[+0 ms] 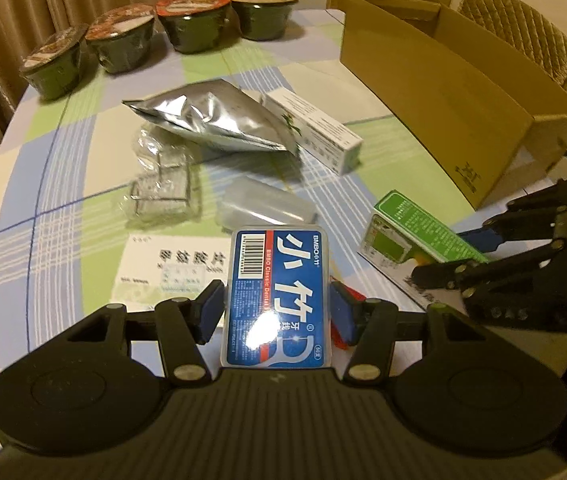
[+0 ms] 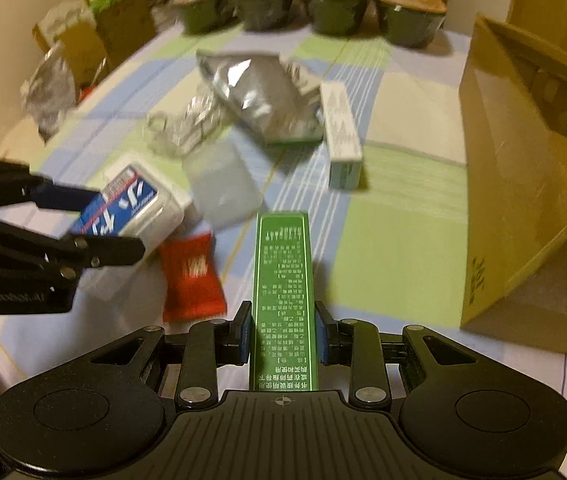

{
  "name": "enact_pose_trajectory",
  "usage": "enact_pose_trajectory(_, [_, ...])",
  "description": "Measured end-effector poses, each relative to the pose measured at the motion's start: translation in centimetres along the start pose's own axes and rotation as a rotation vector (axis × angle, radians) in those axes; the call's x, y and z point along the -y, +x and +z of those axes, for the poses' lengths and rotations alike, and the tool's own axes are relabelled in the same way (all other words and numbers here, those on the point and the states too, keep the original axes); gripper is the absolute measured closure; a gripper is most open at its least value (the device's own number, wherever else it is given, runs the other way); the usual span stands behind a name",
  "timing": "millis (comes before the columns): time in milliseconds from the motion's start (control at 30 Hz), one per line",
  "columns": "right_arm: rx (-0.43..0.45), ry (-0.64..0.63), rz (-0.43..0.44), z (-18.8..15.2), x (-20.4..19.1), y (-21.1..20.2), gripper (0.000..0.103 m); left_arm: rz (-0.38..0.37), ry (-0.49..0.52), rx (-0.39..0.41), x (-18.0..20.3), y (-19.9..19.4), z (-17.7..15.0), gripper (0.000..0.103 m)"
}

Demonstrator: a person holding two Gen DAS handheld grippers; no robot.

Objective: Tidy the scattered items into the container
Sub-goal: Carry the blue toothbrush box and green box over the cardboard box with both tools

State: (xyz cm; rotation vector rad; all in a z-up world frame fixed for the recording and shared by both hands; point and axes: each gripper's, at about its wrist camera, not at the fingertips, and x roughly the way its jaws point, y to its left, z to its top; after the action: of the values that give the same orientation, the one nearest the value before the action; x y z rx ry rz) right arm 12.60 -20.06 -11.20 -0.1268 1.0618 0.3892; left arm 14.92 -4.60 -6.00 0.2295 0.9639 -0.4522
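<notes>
My left gripper is shut on a blue dental floss box, held just above the table; the right wrist view shows the same gripper and floss box at its left. A long green box is clamped in my right gripper, which is shut on it. This right gripper and green box also appear at the right of the left wrist view. The open cardboard box stands at the right.
On the checked tablecloth lie a silver foil pouch, a white carton, a translucent case, a clear plastic bag, a white paper and a red sachet. Several noodle bowls line the far edge.
</notes>
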Motion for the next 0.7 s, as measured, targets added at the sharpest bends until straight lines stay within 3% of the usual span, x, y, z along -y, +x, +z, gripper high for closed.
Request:
enact_pose_trajectory(400, [-0.060,-0.059,-0.004,1.5,0.0,2.8,0.070,-0.011,-0.015,-0.021,0.1,0.6,-0.8,0.052])
enact_pose_trajectory(700, [0.027,-0.013,-0.008,1.2,0.1,-0.1,0.070,-0.012,-0.016,-0.004,0.2,-0.3,-0.6,0.052])
